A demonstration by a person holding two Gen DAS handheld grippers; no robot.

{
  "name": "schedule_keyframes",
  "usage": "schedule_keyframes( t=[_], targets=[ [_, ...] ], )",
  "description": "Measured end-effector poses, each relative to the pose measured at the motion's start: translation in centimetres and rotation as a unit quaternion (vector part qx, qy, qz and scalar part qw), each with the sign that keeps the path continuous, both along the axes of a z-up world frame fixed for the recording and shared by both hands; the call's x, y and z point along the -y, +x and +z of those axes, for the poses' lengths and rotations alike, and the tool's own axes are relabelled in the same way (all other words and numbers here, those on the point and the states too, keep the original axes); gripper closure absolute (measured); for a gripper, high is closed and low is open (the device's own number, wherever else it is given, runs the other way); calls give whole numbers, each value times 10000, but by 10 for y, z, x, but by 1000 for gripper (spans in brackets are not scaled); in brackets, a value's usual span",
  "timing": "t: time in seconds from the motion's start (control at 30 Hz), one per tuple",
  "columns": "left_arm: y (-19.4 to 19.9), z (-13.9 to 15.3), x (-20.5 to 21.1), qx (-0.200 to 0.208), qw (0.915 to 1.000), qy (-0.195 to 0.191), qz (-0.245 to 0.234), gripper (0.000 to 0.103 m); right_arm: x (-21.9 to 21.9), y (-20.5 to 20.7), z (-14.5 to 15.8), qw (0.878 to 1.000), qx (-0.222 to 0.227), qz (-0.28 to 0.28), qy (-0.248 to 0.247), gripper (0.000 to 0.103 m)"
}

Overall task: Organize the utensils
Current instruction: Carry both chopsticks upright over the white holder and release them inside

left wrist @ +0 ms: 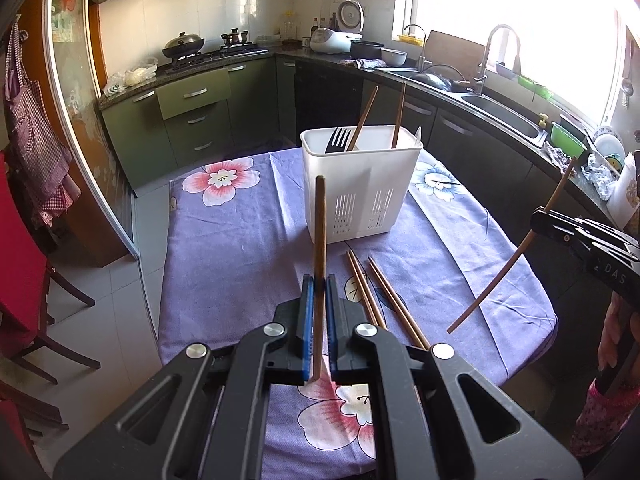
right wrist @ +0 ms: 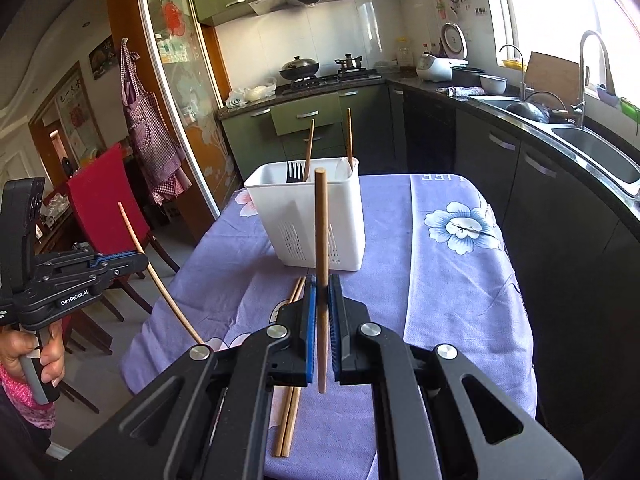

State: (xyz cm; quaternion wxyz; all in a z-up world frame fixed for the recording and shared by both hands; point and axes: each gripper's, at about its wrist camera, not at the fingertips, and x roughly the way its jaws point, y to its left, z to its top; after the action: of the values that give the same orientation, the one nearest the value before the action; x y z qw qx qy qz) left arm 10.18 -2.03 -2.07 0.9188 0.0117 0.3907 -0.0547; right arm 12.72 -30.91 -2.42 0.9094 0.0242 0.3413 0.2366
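My left gripper (left wrist: 319, 282) is shut on a brown chopstick (left wrist: 320, 220) that stands upright between its blue pads. Off to the right, the right gripper (left wrist: 536, 218) is shut on another chopstick (left wrist: 516, 252), tilted. The right wrist view shows that right gripper (right wrist: 322, 280) clamping its chopstick (right wrist: 321, 220) upright, with the left gripper (right wrist: 140, 260) at the left. Both hang above the table's near part, short of the white slotted utensil holder (left wrist: 360, 192) (right wrist: 308, 216). It holds a black fork (left wrist: 338, 140) and two chopsticks (left wrist: 362, 118). Loose chopsticks (left wrist: 394, 304) (right wrist: 288, 380) lie on the cloth.
A purple floral cloth (left wrist: 224, 248) covers the table. Red chairs (left wrist: 16, 260) (right wrist: 108, 200) stand at its left side. A dark counter with a sink (left wrist: 500, 116) runs along the right, close to the table edge. A person's hand (right wrist: 24, 352) grips the left tool's handle.
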Motion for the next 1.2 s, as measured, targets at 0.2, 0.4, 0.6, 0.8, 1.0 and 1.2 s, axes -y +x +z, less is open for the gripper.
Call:
schedule_keyframes(
  t=[0.2, 0.4, 0.6, 0.8, 1.0, 1.2],
  targets=[
    [7, 10, 5, 70, 9999, -38, -65, 97, -7, 4, 15, 9999, 103, 71, 31, 96],
    [18, 32, 11, 181, 9996, -117, -199, 97, -12, 8, 44, 9991, 387, 138, 86, 96],
    [36, 74, 17, 309, 9983, -294, -408, 97, -18, 22, 80, 9976, 663, 166, 147, 96],
    [57, 122, 24, 586, 9969, -269, -457, 97, -26, 47, 122, 9944, 993, 129, 326, 96],
    [82, 165, 30, 1032, 9937, -176, -402, 97, -37, 81, 161, 9896, 1364, -19, 448, 96],
    [121, 166, 32, 1203, 9924, -118, -229, 97, -49, 138, 157, 9903, 1315, -257, 376, 96]
  ],
)
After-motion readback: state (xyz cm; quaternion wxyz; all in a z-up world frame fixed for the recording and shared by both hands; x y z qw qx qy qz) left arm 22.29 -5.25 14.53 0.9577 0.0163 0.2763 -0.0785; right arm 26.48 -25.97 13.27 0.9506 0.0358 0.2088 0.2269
